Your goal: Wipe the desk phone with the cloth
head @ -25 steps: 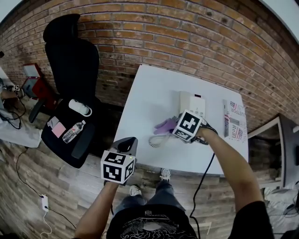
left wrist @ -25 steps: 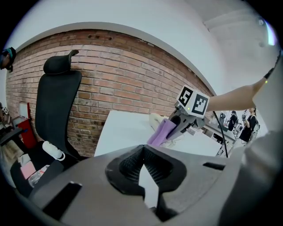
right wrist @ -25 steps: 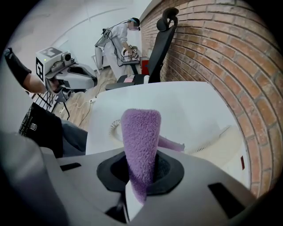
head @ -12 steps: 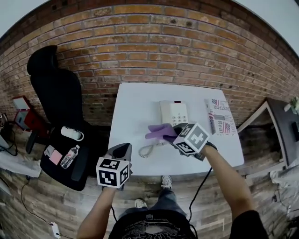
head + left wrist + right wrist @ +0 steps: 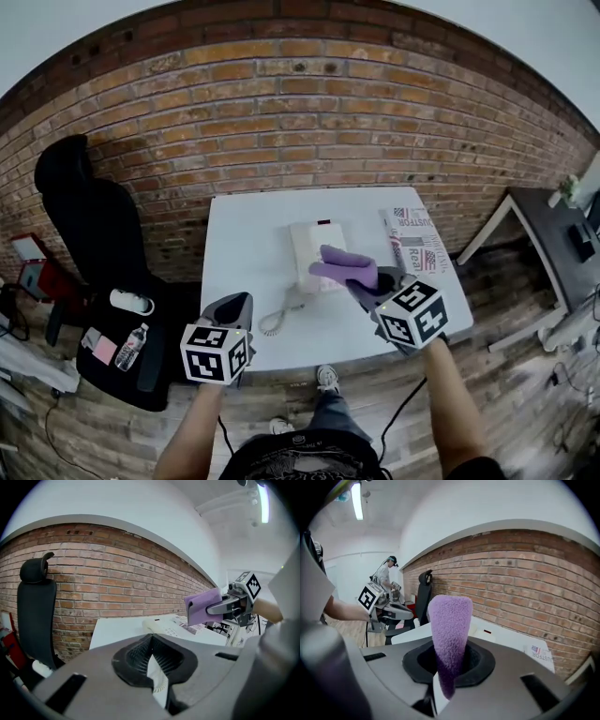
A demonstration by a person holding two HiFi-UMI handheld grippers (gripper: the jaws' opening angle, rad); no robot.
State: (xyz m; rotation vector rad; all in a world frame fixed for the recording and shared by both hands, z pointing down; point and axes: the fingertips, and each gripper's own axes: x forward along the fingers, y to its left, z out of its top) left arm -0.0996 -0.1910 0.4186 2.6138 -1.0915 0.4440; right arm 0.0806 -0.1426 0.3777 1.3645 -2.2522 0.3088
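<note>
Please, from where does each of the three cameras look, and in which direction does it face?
Head view: on the person's head, steeply down at the table and desk phone; shows both forearms, left gripper, right gripper.
Left gripper view: on the left gripper, across the table towards the brick wall; its own jaws below.
Right gripper view: on the right gripper, towards the same wall; its jaws hold the cloth.
Shared: each gripper view shows the other gripper.

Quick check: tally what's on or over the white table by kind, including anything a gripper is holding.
Desk phone: 1
Purple cloth: 1, held in the right gripper over the phone
Newspaper: 1
Total: 3
</note>
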